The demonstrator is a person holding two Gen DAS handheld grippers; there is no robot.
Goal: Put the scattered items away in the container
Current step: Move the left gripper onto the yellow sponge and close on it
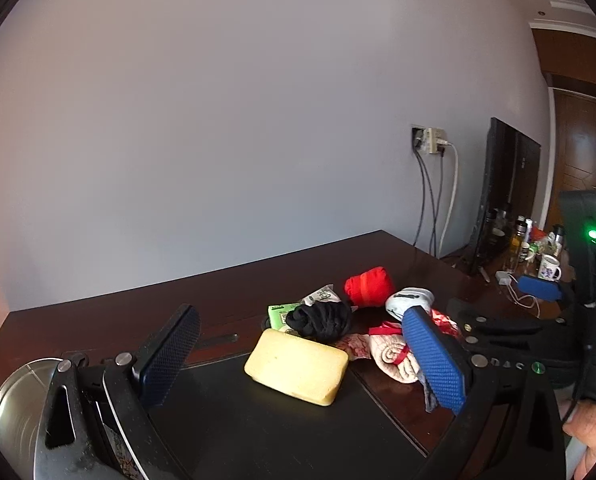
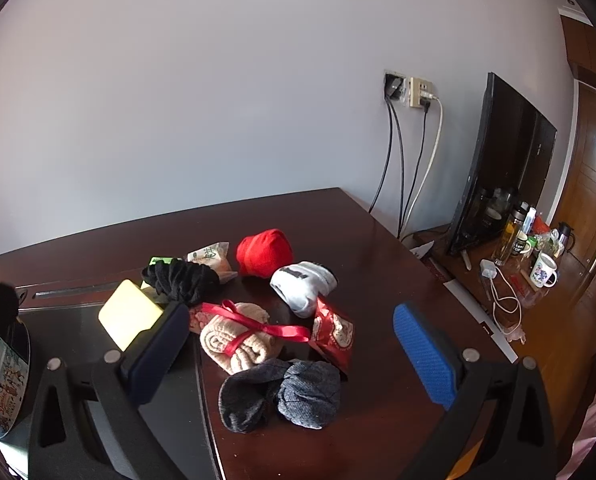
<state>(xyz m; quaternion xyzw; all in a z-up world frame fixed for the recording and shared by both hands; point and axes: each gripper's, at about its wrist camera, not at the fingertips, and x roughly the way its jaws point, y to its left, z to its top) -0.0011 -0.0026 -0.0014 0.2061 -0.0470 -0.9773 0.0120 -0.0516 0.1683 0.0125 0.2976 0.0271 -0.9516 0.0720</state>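
My left gripper [image 1: 302, 344] is open, low over the dark table [image 1: 226, 280], with a yellow sponge [image 1: 298, 366] lying between its fingers, untouched. Behind the sponge are a black sock bundle [image 1: 322, 320], a green box [image 1: 278, 314], a red sock ball [image 1: 368, 286] and a white sock [image 1: 408, 300]. A round metal tin [image 1: 10, 404] sits at the lower left. My right gripper [image 2: 294, 332] is open above a beige sock roll tied with red ribbon [image 2: 238, 340], a red packet [image 2: 334, 336] and grey socks [image 2: 282, 396]. The printed tin [image 2: 6, 380] stands at its far left.
A black mat [image 1: 238, 420] covers the table's near left part. Right of the table, a lower cabinet holds a monitor [image 2: 498, 168], bottles, a mug [image 2: 542, 270] and a white charger cable [image 2: 502, 300]. Cables hang from a wall socket [image 2: 418, 92]. A hand [image 1: 590, 428] shows at the lower right.
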